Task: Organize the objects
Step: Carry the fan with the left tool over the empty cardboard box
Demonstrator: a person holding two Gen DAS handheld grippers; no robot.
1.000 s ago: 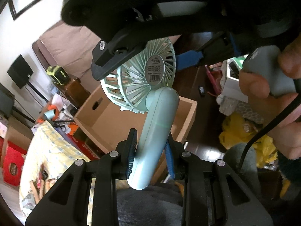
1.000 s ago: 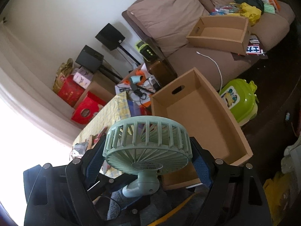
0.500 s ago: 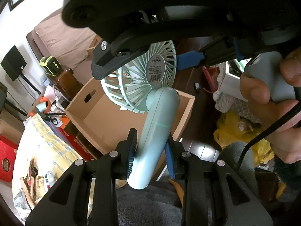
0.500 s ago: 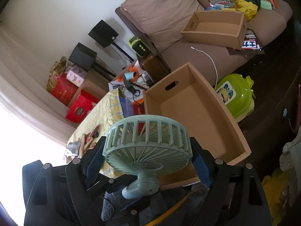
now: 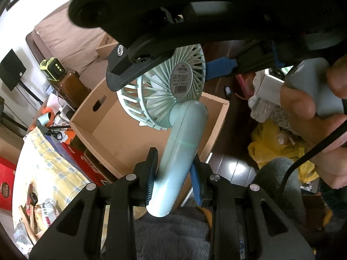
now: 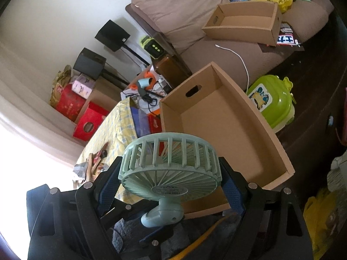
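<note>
A mint-green handheld fan (image 5: 184, 143) hangs in the air, held by both grippers. My left gripper (image 5: 174, 164) is shut on its handle, with a pad on each side. My right gripper (image 6: 170, 166) is shut on the round fan head (image 6: 169, 173), its blue pads pressed against the rim left and right. In the left wrist view the right gripper (image 5: 171, 73) comes in from above over the fan head. An open, empty cardboard box (image 6: 190, 93) with a handle cut-out lies just beyond and below the fan, also seen as the box (image 5: 104, 108) behind the handle.
A second cardboard box (image 6: 243, 21) sits on the brown sofa (image 6: 184, 10). A green lidded container (image 6: 271, 101) stands right of the near box. A table with a yellow checked cloth (image 6: 112, 130) lies to the left. A person's hand (image 5: 303, 108) grips the right gripper's handle.
Both grippers have sunk a little with the fan still held. The near cardboard box now sits larger and closer under the fan in both views.
</note>
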